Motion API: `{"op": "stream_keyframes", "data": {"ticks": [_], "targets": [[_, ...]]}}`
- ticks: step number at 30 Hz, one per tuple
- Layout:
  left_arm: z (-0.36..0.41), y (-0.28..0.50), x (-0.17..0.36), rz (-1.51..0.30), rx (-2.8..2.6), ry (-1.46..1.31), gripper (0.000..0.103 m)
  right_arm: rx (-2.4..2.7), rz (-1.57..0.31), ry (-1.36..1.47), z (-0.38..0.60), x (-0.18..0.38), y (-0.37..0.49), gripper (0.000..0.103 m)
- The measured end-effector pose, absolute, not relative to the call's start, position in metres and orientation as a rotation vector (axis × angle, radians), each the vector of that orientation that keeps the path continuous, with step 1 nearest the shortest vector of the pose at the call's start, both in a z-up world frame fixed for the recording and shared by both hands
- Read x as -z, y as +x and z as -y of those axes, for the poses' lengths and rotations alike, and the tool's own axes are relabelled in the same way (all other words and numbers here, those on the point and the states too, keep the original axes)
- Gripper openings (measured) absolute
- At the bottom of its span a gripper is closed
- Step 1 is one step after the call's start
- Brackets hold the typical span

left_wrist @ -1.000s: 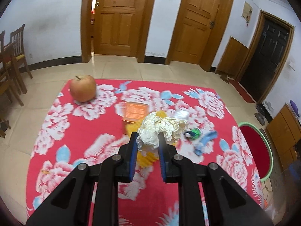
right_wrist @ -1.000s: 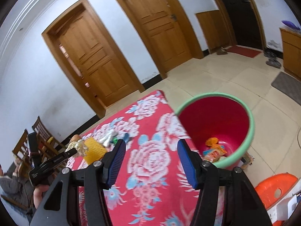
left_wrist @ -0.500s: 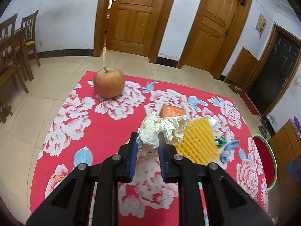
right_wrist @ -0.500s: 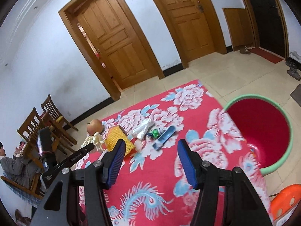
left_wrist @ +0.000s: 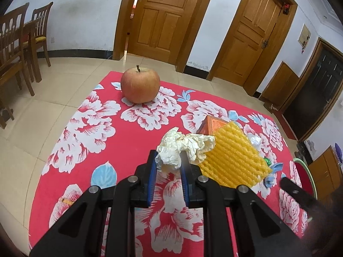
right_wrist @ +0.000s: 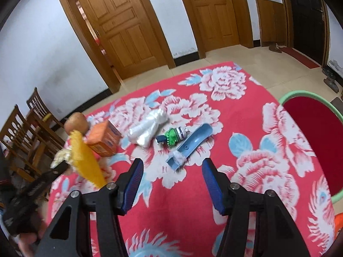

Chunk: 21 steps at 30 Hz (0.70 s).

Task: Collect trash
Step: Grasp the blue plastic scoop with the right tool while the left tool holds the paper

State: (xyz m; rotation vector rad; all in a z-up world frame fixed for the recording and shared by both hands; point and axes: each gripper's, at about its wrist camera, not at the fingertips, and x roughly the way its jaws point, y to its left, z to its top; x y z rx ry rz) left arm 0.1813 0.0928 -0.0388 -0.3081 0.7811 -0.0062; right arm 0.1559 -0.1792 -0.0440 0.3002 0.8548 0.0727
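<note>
My left gripper (left_wrist: 169,156) is shut on a crumpled white paper (left_wrist: 180,143), held above the red flowered tablecloth (left_wrist: 90,128). A yellow foam net (left_wrist: 233,160) hangs up beside the paper; whether the pads also pinch it I cannot tell. The right wrist view shows the same net (right_wrist: 85,160) lifted at the left. My right gripper (right_wrist: 173,165) is open and empty, hovering just short of a blue plastic scoop (right_wrist: 190,145). Beyond it lie a green bottle piece (right_wrist: 173,136), a clear plastic bag (right_wrist: 150,128) and an orange box (right_wrist: 103,138).
An apple (left_wrist: 140,85) stands at the cloth's far side. A red bin with a green rim (right_wrist: 300,95) sits off the table's right edge. Wooden chairs (left_wrist: 19,49) stand at the left, doors at the back. A person's hand (right_wrist: 27,242) shows at the lower left.
The right gripper swung left from over the red bin to above the trash on the cloth. The left gripper drifted with the paper, and the yellow net rose beside it.
</note>
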Motion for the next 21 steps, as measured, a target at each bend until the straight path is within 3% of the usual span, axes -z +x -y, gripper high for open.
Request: {"op": "stream_keyframes", "data": {"ticks": [6,21], "targets": [[-0.094,0.181,0.04,-0.784,0.005,-0.314,0.02,-0.052,-0.864,0.285,0.173,0.061,0.172,0.059],[-0.094,0.181,0.043,-0.79,0.01,-0.311,0.02,0.002,-0.86,0.254,0.171,0.073,0.183,0.033]]}}
